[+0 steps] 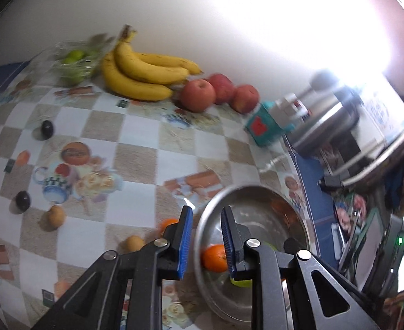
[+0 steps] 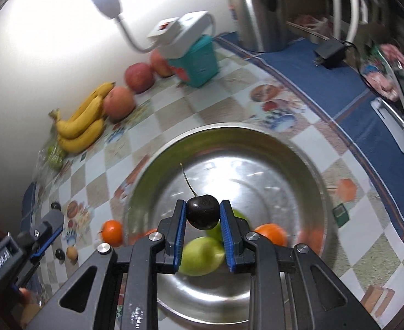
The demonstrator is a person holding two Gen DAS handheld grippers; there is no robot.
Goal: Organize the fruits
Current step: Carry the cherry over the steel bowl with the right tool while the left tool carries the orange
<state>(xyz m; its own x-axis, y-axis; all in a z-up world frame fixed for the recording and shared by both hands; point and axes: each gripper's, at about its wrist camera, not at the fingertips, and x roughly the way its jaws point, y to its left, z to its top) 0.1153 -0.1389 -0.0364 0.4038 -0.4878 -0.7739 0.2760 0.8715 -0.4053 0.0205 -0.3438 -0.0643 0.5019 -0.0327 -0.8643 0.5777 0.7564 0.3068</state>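
Note:
My right gripper (image 2: 202,206) is shut on a dark cherry (image 2: 202,212) with a long stem, held above the steel bowl (image 2: 257,134). Green apples (image 2: 202,255) and an orange (image 2: 270,232) lie in the bowl. In the left wrist view my left gripper (image 1: 206,211) hangs over the bowl's near rim (image 1: 202,220), its pads close together with nothing between them. Two more cherries (image 1: 47,129) (image 1: 23,199), two small brown fruits (image 1: 55,216) (image 1: 133,243) and an orange (image 1: 169,222) lie on the checked tablecloth. The left gripper also shows at the lower left of the right wrist view (image 2: 45,233).
Along the wall lie bananas (image 1: 144,68), three red apples (image 1: 198,95) and a clear bag of green fruit (image 1: 74,60). A teal box (image 1: 265,129) with a white lamp base, a steel kettle (image 1: 334,115) and a black adapter (image 2: 329,52) stand at the table's far side.

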